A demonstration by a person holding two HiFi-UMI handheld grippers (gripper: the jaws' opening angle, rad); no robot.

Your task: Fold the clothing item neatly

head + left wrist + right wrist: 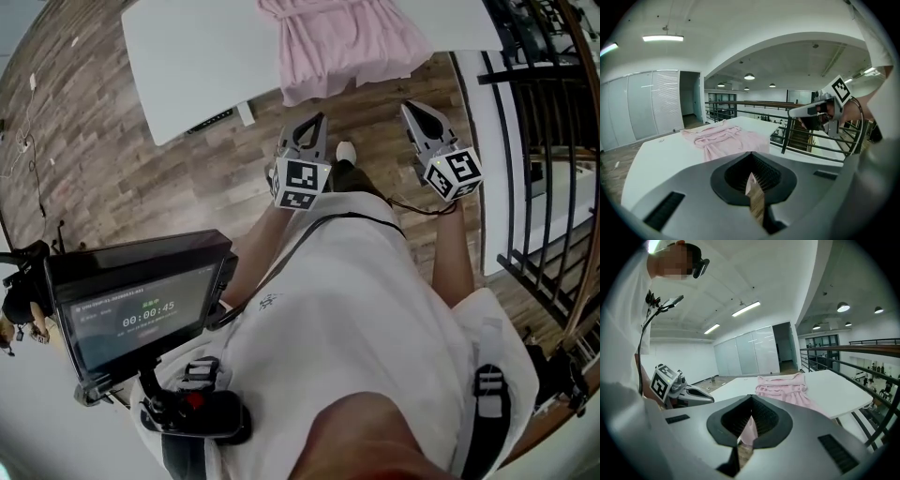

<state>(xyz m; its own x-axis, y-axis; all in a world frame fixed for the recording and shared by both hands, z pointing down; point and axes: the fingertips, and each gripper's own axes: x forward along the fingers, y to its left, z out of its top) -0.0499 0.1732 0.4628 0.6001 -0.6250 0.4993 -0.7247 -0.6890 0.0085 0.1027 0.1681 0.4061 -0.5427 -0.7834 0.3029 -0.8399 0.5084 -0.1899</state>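
Findings, largest item first.

Table [187, 56]: white. It stands ahead of me across a strip of wooden floor [112, 159], and its near edge lies just beyond both tool tips.

Pink garment [339, 42]: it lies on the near part of the table, bunched and creased, not spread flat. One end hangs over the near edge toward me. Both gripper views show gathered fabric and no clean fold line. I judge that folding proper has not begun.

Left tool [315, 124]: jaws together with nothing between them. I hold it over the floor, short of the table, pointing toward the hanging end.

Right tool [417, 111]: jaws likewise together and empty. It is level with the left one and apart from it on my right, also short of the table.

Assessment of the step in hand: this is the approach for a first grasp.

Recommendations:
- Part both sets of jaws before the tips reach the cloth, so that closed tips do not push it into a heap.
- Take the hanging end at two points well apart, one per tool. Pinch close to the edge so that I catch as few layers as possible.
- Draw the piece back fully onto the table and flatten it before making any fold.

Risk noted: the overhang could drag the garment off toward the floor if I tug one side only.
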